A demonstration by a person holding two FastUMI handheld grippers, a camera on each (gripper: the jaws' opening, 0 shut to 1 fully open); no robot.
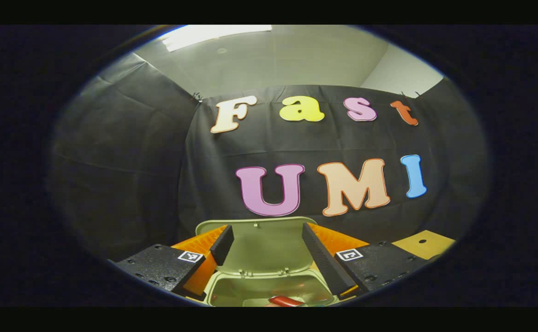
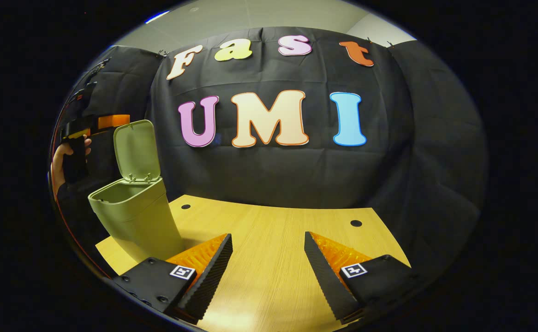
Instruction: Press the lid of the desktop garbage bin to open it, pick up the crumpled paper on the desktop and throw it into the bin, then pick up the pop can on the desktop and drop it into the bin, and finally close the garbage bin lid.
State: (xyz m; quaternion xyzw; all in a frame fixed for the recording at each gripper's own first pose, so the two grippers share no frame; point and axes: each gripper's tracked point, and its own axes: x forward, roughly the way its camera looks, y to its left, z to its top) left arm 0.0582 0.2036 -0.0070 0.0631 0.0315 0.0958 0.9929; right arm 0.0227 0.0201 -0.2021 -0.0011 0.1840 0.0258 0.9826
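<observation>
In the left gripper view my left gripper hangs open just above the mouth of the green bin, with nothing between its fingers. The bin's lid stands upright behind the opening. A red pop can lies inside the bin, at the bottom of the view. In the right gripper view the same bin stands at the left of the wooden table, its lid raised. My right gripper is open over the bare tabletop, to the right of the bin. The other gripper, held by a hand, shows beyond the bin.
The black cloth wall rises right behind the table. Small dark holes mark the tabletop near its far edge. A corner of the table shows at the right of the left gripper view.
</observation>
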